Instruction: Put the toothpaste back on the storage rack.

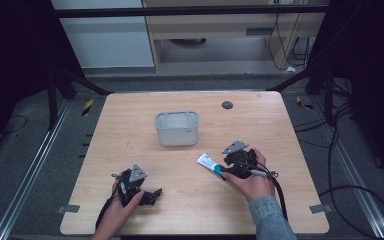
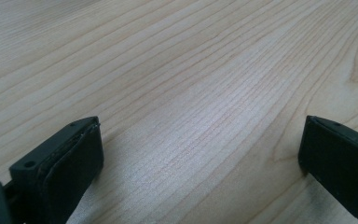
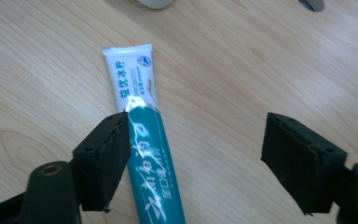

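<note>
A toothpaste tube (image 1: pixel 207 162), white at its flat end and teal toward the cap, lies on the wooden table (image 1: pixel 130 120) right of centre. My right gripper (image 1: pixel 225 169) is at its teal end. In the right gripper view the tube (image 3: pixel 142 140) runs up between the jaws of the right gripper (image 3: pixel 198 123). The left jaw sits against the tube's side and the right jaw stands well clear, so the gripper is open. My left gripper (image 1: pixel 152 195) rests near the front left, and in its own view the left gripper (image 2: pixel 200 126) is open over bare wood.
A pale grey rectangular bin (image 1: pixel 176 135) stands at the table's middle, just behind the tube; its edge shows as the bin (image 3: pixel 154 3). A dark round disc (image 1: pixel 227 104) is set in the table at the back right. Cables trail on the floor to the right.
</note>
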Available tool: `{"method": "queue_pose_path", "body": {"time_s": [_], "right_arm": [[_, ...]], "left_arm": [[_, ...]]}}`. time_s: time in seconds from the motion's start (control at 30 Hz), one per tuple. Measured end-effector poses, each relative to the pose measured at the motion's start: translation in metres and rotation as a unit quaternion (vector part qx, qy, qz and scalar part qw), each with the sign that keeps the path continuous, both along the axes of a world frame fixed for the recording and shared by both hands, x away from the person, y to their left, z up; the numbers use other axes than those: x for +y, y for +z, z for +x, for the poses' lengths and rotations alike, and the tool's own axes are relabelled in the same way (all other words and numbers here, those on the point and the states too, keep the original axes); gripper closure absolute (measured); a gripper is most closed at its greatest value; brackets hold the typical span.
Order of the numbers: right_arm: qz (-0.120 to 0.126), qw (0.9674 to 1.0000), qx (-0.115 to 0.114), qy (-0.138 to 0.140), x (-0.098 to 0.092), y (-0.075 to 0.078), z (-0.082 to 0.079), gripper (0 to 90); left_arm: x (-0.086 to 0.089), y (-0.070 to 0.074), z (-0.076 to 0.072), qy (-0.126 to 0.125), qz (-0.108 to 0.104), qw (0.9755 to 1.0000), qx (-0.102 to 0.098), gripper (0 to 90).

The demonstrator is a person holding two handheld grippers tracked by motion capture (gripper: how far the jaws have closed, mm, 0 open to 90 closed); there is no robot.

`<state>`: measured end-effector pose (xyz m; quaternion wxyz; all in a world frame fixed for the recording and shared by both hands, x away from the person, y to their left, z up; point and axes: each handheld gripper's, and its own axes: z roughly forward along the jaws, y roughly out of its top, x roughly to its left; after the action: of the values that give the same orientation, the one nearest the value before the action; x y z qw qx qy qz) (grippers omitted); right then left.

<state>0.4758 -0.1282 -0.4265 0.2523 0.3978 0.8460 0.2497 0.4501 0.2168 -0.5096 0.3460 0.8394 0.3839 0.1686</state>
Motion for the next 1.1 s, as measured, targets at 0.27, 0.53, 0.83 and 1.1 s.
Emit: {"method": "queue_pose_path", "body": {"time_s": [0.27, 0.53, 0.83, 1.1], "right_arm": [[-0.013, 0.9991, 0.037, 0.018, 0.012, 0.015, 0.024, 31.5], [-0.018, 0.9956, 0.083, 0.038, 0.027, 0.012, 0.038, 20.1], [-0.024, 0.9910, 0.120, 0.056, 0.036, 0.007, 0.046, 25.2], [-0.032, 0.9880, 0.136, 0.066, 0.044, 0.000, 0.051, 30.3]], "left_arm": [[0.000, 0.000, 0.000, 0.000, 0.000, 1.0000, 0.000, 0.0], [0.000, 0.000, 0.000, 0.000, 0.001, 1.0000, 0.000, 0.0], [0.000, 0.000, 0.000, 0.000, 0.000, 1.0000, 0.000, 0.0], [0.000, 0.000, 0.000, 0.000, 0.000, 1.0000, 0.000, 0.0]]}}
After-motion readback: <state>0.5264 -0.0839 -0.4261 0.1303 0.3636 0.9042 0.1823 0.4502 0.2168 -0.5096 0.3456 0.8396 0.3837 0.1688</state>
